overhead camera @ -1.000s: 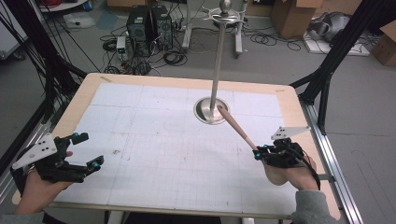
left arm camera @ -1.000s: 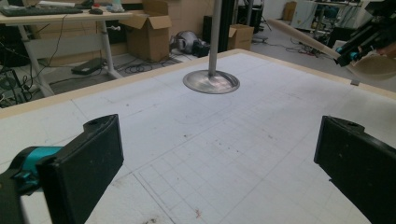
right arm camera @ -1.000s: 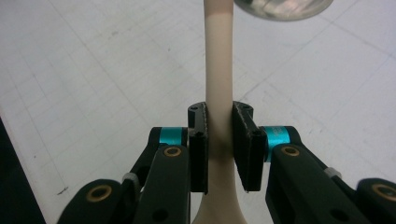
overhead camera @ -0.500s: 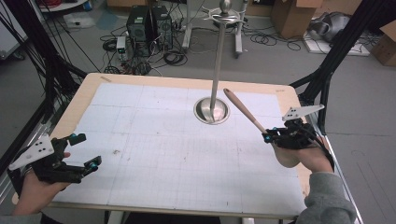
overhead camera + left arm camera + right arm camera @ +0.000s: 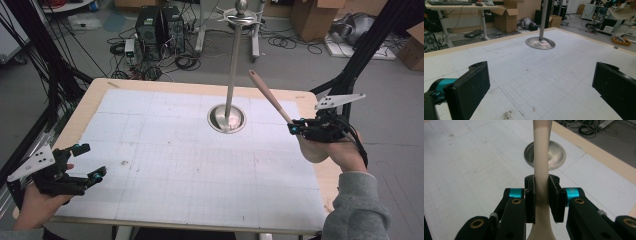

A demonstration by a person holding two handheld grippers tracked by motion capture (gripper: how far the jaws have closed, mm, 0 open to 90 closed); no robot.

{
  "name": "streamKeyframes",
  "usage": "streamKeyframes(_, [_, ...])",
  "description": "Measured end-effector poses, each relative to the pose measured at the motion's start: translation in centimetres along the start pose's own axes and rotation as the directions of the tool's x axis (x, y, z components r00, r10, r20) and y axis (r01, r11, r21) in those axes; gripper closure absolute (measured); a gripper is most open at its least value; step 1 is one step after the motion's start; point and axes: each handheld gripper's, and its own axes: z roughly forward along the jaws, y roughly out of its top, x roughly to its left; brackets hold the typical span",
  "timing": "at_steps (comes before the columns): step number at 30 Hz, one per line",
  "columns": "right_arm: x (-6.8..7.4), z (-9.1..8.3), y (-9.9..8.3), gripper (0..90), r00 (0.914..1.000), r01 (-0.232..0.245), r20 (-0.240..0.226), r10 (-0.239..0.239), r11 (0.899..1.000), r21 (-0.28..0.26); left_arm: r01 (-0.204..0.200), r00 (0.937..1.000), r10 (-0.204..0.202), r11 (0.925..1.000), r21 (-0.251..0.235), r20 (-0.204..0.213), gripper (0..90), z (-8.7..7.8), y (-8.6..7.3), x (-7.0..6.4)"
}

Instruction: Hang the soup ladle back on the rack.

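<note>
A wooden spoon [image 5: 270, 97] is held off the table at the right, its handle slanting up and left toward the metal stand's pole [image 5: 233, 65]. My right gripper [image 5: 295, 129] is shut on the spoon's neck [image 5: 541, 152], with the bowl below the jaws by the hand. The stand's round base [image 5: 226, 118] sits at the table's far middle; its pole top carries hooks. My left gripper [image 5: 91, 160] rests open and empty at the front left, and from it the base [image 5: 540, 43] lies ahead.
A white gridded mat [image 5: 165, 150] covers the wooden table [image 5: 327, 180]. Black frame posts [image 5: 357, 65] stand at the table's corners. Computers, cables and cardboard boxes lie on the floor beyond the far edge.
The right gripper has risen and moved right and away with the spoon, so the handle tip has left the stand's base. The left gripper has barely shifted.
</note>
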Motion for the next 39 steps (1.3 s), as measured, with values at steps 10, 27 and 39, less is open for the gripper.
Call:
streamKeyframes(10, [-1.4, -1.6, 1.5, 77.4, 0.999, -0.033, 0.027, 0.036, 0.995, -0.095, -0.021, 0.9998, 0.021, 0.9997, -0.014, -0.008, 1.8, -0.2, 0.0, -0.1])
streamKeyframes(27, [-2.4, -4.3, 4.9, 77.3, 0.9986, -0.023, 0.042, 0.031, 0.983, -0.183, 0.002, 0.9994, -0.004, 0.9994, -0.036, -0.035, 1.8, -0.8, -0.1, 0.4])
streamKeyframes(39, [-2.6, -3.4, 6.1, 77.3, 0.9988, -0.037, 0.026, 0.043, 0.978, -0.203, 0.011, 0.9989, -0.013, 0.9989, -0.045, -0.044, 1.8, -1.1, -0.2, 1.0])
